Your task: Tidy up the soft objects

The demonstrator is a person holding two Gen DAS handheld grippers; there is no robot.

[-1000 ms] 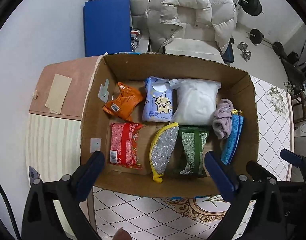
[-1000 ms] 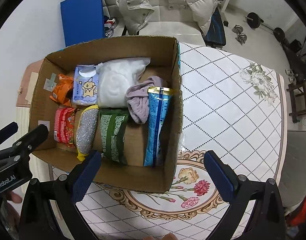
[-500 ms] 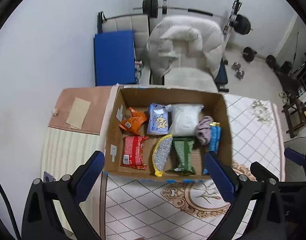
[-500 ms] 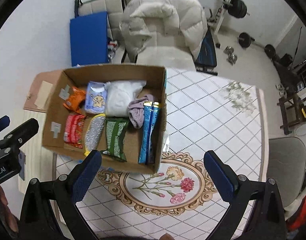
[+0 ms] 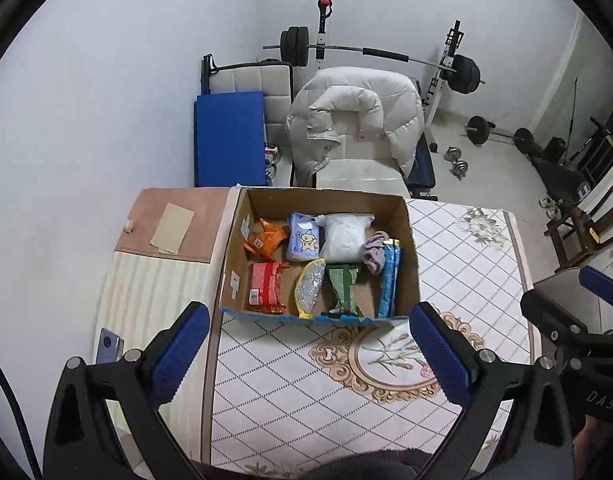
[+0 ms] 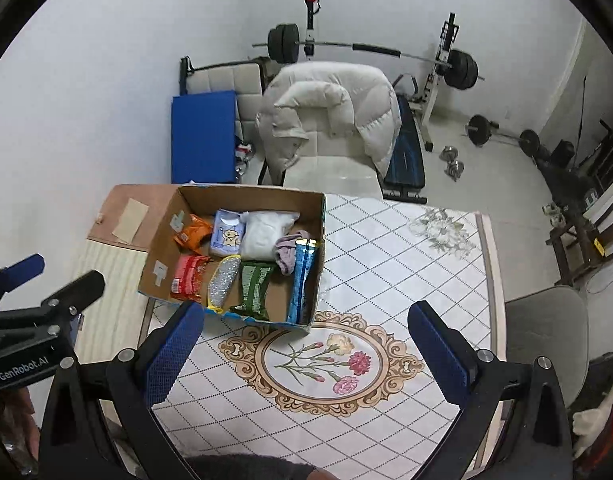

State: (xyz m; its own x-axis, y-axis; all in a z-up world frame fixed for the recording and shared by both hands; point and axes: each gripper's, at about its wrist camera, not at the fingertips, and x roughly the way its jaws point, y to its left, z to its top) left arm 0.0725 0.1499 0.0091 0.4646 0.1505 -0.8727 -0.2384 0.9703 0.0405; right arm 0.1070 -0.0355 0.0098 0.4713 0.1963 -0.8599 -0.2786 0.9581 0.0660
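An open cardboard box (image 5: 409,248) (image 6: 158,248) stands on the patterned table. It holds several soft packs: an orange pack (image 5: 265,239), a red pack (image 5: 265,286), a blue tissue pack (image 5: 303,237), a white bag (image 5: 346,232), a silver-and-yellow sponge (image 5: 309,292), a green pack (image 5: 342,286), a purple cloth (image 5: 373,252) and a blue packet (image 5: 391,276). My left gripper (image 5: 306,354) is open and empty, high above the table in front of the box. My right gripper (image 6: 302,354) is open and empty, high above the flower medallion (image 6: 326,360).
A wooden side cabinet (image 5: 162,280) stands left of the table with a phone (image 5: 108,350) on it. Behind the table are a chair with a white puffer jacket (image 5: 354,120), a blue mat (image 5: 230,140) and a barbell rack (image 5: 386,56). A grey chair (image 6: 546,340) stands at right.
Both grippers have risen and pulled back from the box, which now looks much smaller. More of the table and room shows. Both stay open and empty.
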